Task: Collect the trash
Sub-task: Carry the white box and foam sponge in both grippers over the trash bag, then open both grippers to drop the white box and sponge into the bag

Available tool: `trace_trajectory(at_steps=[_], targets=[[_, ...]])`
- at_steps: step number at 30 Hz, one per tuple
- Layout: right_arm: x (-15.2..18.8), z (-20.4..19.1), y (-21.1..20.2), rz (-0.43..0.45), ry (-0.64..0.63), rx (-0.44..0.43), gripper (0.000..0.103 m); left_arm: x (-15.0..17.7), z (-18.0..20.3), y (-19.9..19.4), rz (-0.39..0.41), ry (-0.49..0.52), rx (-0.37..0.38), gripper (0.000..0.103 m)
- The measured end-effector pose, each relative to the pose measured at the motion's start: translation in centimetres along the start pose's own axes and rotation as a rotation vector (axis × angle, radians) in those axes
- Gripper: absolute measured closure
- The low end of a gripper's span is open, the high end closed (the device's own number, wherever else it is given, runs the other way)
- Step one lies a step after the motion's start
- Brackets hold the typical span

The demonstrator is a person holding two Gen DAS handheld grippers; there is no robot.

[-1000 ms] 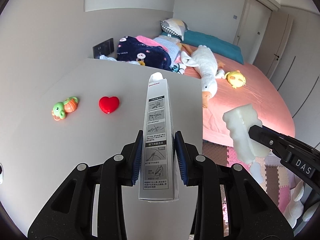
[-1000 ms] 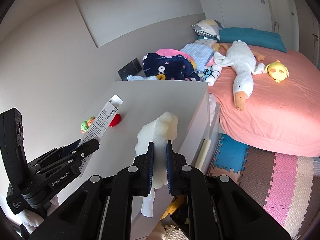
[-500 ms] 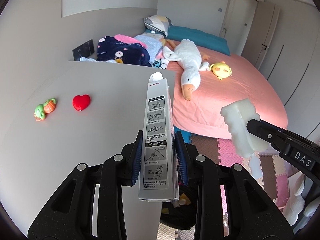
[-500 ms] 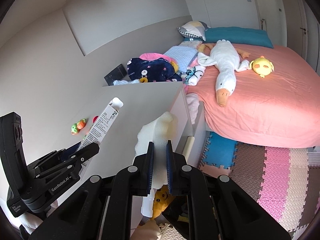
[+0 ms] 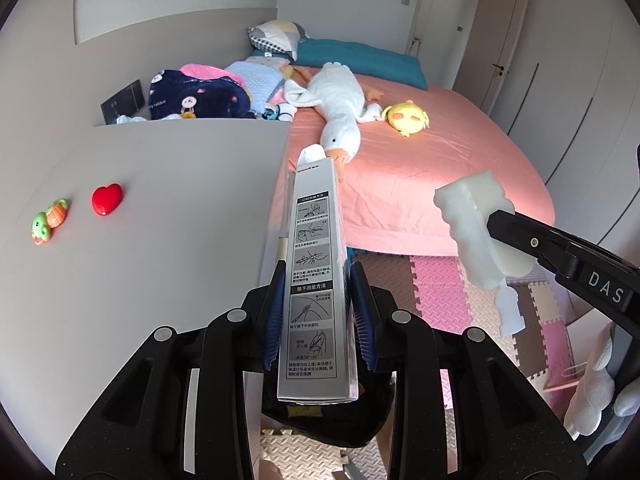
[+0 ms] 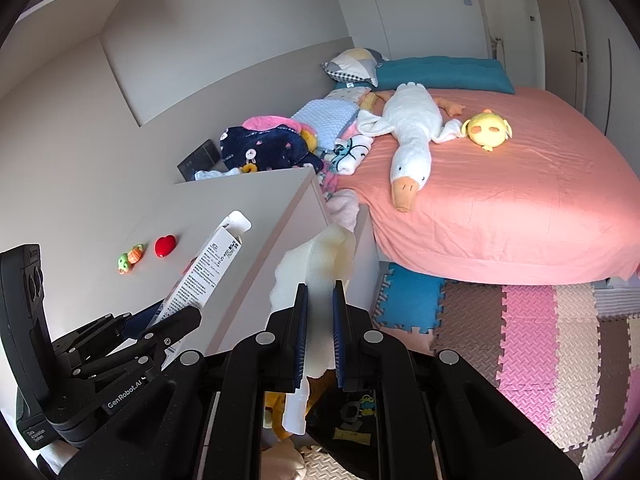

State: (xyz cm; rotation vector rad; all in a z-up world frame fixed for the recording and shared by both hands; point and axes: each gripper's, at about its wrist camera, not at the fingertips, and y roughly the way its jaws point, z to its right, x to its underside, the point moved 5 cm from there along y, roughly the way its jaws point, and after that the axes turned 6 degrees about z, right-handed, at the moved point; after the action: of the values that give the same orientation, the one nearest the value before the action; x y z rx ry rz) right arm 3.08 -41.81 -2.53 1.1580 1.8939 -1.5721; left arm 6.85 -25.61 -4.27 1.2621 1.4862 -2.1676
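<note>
My left gripper (image 5: 318, 280) is shut on a tall white carton (image 5: 316, 264) with printed instructions, held upright past the right edge of the grey cabinet top (image 5: 160, 200). It also shows in the right wrist view (image 6: 168, 320), with the carton (image 6: 212, 264). My right gripper (image 6: 320, 292) is shut on a white foam piece (image 6: 316, 264), which also shows in the left wrist view (image 5: 476, 232). A black bin (image 6: 352, 412) with trash inside lies below both grippers, partly hidden by them.
A red heart toy (image 5: 106, 198) and a green-orange toy (image 5: 48, 222) lie on the cabinet top. A pink bed (image 6: 500, 184) with a plush goose (image 6: 412, 140) and a yellow chick (image 6: 488, 130) fills the right. Foam floor mats (image 6: 540, 340) lie below.
Both grippers have moved right, off the cabinet top and over its right edge, still holding the carton and the foam. The black bin has come into view below.
</note>
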Motion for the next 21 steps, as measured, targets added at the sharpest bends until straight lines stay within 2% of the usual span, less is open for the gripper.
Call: trace_trajectory(at_steps=[12, 13, 14, 15, 16, 17, 18, 21], targets=[[0.3, 2.6, -0.8, -0.018, 0.040, 0.027, 0.090, 1.6, 3.3, 1.2, -0.069, 0.076, 0.039, 0.070], [0.3, 2.8, -0.6, -0.026, 0.045, 0.034, 0.089, 1.9, 3.5, 1.3, -0.083, 0.082, 0.044, 0.069], [0.4, 3.1, -0.4, -0.036, 0.056, 0.035, 0.083, 2.2, 3.8, 1.3, -0.097, 0.087, 0.052, 0.069], [0.4, 3.4, -0.1, -0.050, 0.065, 0.049, 0.075, 2.4, 3.9, 1.4, -0.108, 0.091, 0.052, 0.056], [0.5, 3.7, 0.0, -0.061, 0.066, 0.073, 0.051, 2.6, 3.8, 1.4, -0.114, 0.093, 0.042, 0.023], [0.5, 4.0, 0.0, -0.063, 0.060, 0.102, 0.032, 2.7, 3.7, 1.4, -0.114, 0.099, 0.019, 0.009], [0.4, 4.1, -0.1, -0.058, 0.051, 0.126, 0.027, 2.7, 3.6, 1.1, -0.098, 0.110, -0.011, 0.006], [0.3, 4.6, -0.2, -0.042, 0.058, 0.138, 0.027, 2.7, 3.2, 0.4, -0.077, 0.126, -0.043, 0.006]])
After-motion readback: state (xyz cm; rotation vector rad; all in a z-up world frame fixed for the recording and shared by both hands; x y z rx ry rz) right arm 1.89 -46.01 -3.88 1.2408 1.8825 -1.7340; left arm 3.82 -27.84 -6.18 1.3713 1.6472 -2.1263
